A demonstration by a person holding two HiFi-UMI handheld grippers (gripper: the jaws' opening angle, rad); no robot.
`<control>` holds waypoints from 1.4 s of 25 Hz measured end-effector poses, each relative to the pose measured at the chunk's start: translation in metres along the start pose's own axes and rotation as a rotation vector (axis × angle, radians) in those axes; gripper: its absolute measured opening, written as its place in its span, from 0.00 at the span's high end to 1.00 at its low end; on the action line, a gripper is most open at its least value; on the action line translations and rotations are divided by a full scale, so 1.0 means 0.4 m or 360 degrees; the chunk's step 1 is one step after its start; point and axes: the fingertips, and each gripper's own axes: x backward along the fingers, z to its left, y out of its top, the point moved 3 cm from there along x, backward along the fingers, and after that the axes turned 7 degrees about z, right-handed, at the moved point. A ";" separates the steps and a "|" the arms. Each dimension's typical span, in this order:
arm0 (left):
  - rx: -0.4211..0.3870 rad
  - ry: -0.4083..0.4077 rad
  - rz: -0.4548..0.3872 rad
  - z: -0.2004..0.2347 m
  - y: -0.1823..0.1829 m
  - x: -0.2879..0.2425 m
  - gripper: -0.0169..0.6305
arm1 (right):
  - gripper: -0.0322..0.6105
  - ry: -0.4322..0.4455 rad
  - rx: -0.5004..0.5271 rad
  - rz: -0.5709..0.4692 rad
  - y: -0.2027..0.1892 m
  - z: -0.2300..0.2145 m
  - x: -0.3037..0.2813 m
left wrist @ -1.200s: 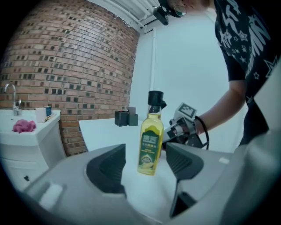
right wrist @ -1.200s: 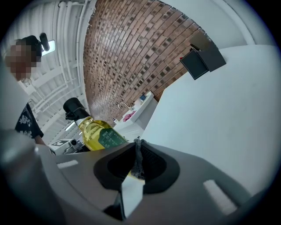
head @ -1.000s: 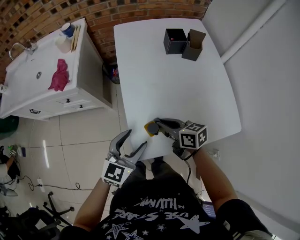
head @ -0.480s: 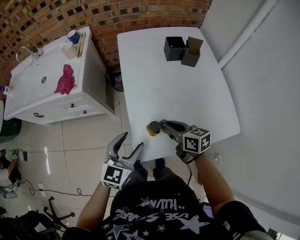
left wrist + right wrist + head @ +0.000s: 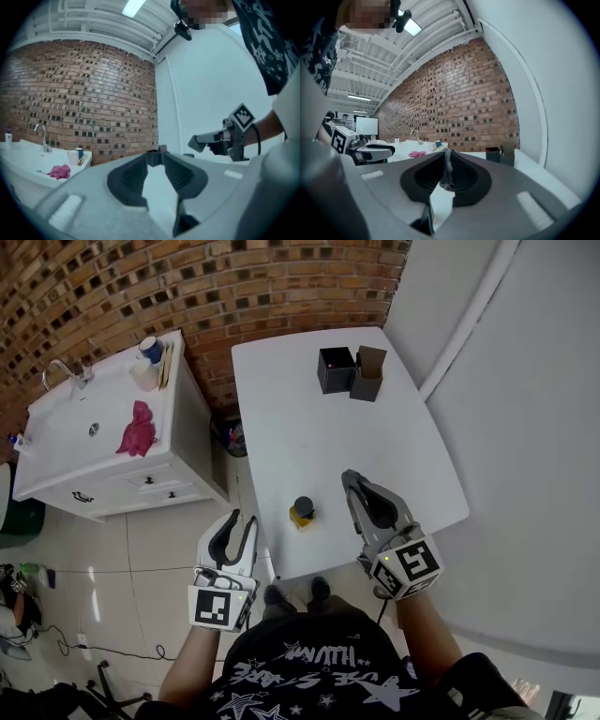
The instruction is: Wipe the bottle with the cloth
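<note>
Bottle (image 5: 302, 512) stands free near the counter's (image 5: 281, 409) front edge, between both tongs. Right tongs (image 5: 350, 477) pinch a grey cloth (image 5: 447, 169); left tongs (image 5: 242, 519) are closing on nothing. Wiping seems paused, so next the grey cloth must reach the bottle.

A lab-like workroom: brick wall (image 5: 187, 287), sink cabinet (image 5: 66, 465), white table (image 5: 309, 437), tiled floor (image 5: 122, 549).

Round the white table (image 5: 309, 437): two boxes, a washstand, brick.
At the table's twelve o'clock end a black box (image 5: 335, 369) and an open brown box (image 5: 367, 373) stand close side by side. Out at ten o'clock a white sink cabinet (image 5: 112, 486) backs onto the brick wall (image 5: 187, 287), with a pink rag (image 5: 137, 428) at three o'clock of its drain and a cup (image 5: 150, 348) at its far corner.
</note>
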 end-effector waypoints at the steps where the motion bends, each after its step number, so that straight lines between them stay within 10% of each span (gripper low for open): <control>1: -0.0002 0.0005 -0.0044 -0.002 0.020 0.006 0.83 | 0.89 -0.0040 0.0023 -0.0067 0.029 0.006 0.017; 7: 0.0019 0.0034 -0.0156 -0.005 0.065 0.023 0.97 | 0.89 -0.0144 0.0141 -0.0288 0.103 0.083 0.079; 35: 0.0010 0.0089 -0.0012 -0.004 0.031 0.014 0.97 | 0.89 -0.0152 0.0158 -0.0110 0.050 0.110 0.070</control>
